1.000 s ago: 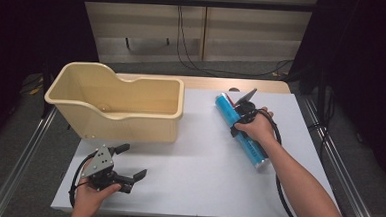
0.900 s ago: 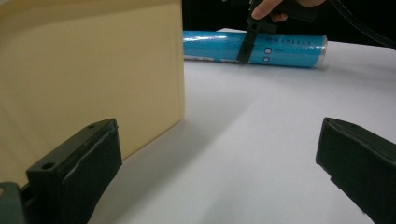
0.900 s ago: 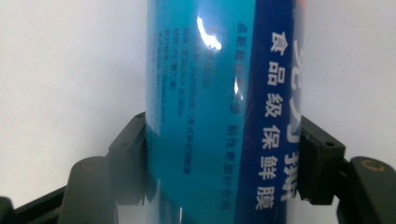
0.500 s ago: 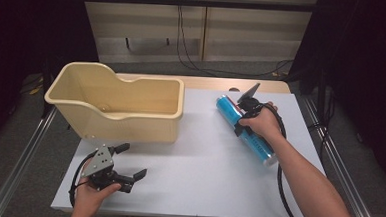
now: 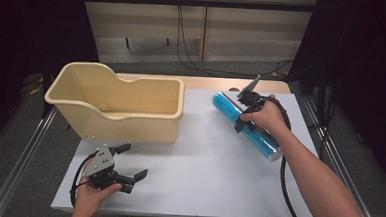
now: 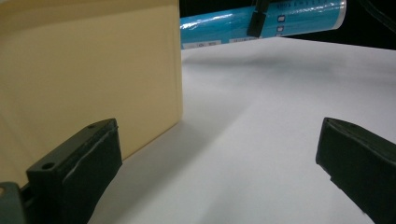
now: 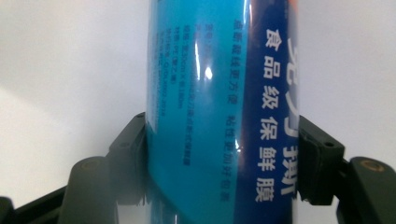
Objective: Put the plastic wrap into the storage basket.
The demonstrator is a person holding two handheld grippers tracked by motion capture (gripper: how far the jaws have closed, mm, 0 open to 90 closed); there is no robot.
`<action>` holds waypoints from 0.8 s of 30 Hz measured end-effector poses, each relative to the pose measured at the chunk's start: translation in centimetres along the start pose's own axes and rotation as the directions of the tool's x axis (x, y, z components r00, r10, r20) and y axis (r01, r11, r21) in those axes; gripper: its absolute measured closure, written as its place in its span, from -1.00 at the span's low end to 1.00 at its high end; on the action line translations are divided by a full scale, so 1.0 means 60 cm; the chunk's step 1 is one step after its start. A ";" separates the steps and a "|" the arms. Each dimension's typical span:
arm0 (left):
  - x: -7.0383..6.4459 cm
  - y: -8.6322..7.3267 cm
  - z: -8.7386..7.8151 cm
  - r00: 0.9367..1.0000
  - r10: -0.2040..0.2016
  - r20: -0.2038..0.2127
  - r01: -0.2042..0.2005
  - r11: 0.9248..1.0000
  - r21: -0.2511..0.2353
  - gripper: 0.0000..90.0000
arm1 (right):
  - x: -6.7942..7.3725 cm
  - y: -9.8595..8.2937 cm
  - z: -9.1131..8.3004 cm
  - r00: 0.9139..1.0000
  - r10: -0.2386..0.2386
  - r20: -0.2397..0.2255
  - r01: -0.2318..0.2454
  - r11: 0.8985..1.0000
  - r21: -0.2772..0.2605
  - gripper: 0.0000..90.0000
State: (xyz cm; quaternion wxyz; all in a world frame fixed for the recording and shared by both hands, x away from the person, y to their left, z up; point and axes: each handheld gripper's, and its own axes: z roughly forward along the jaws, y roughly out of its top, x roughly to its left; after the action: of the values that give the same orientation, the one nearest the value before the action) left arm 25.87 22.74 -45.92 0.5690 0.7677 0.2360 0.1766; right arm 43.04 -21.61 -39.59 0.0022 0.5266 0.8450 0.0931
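A long blue tube of cling film (image 5: pixel 263 141) with Chinese print hangs tilted a little above the white table (image 5: pixel 203 169) at the back right. My right gripper (image 5: pixel 243 111) is shut on it near its far end. In the right gripper view both jaws press the sides of the tube (image 7: pixel 219 93). My left gripper (image 5: pixel 133 161) rests open at the front left with nothing between its jaws. In the left gripper view the tube (image 6: pixel 219 28) shows far off, above its shadow.
A large beige plastic bin (image 5: pixel 116 109) stands at the back left, its wall (image 6: pixel 84 70) close beside my left gripper. Metal rails run along both table sides. A cable (image 5: pixel 283 158) trails from the right gripper along the forearm.
The right gripper has carried the tube slightly to the right and upward. The left gripper has stayed where it was.
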 end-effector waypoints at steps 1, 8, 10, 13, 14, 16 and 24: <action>0.000 0.000 0.000 1.000 -0.001 -0.001 0.001 1.000 -0.001 -1.00 | 0.001 0.001 -0.008 1.000 -0.005 -0.013 0.005 1.000 -0.007 -0.28; 0.000 0.000 0.000 1.000 0.003 0.002 -0.003 1.000 0.000 -1.00 | 0.005 0.005 -0.035 0.999 -0.022 -0.025 0.021 0.999 -0.032 -0.28; 0.000 0.001 0.000 1.000 0.009 0.003 -0.009 1.000 0.003 -1.00 | 0.007 0.007 -0.044 0.999 -0.028 -0.029 0.026 0.999 -0.039 -0.28; 0.000 0.001 0.000 1.000 0.007 0.003 -0.007 1.000 0.002 -1.00 | 0.007 0.010 -0.057 0.999 -0.035 -0.033 0.034 0.998 -0.045 -0.28; 0.000 0.001 0.001 1.000 0.002 0.004 -0.002 1.000 -0.002 -1.00 | 0.008 0.012 -0.066 0.998 -0.046 -0.030 0.044 0.998 -0.048 -0.28; 0.000 0.000 0.001 1.000 0.001 0.004 -0.001 1.000 -0.003 -1.00 | 0.009 0.013 -0.071 0.998 -0.048 -0.029 0.046 0.998 -0.047 -0.28; 0.000 0.001 0.000 1.000 0.000 0.005 0.000 1.000 -0.007 -1.00 | 0.017 0.024 -0.107 0.997 -0.072 -0.033 0.070 0.995 -0.069 -0.28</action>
State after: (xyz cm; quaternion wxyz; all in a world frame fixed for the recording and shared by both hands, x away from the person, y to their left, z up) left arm 25.89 22.73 -45.89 0.5725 0.7660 0.2341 0.1754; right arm 43.24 -21.08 -32.95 0.0081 0.4940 0.8595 0.1309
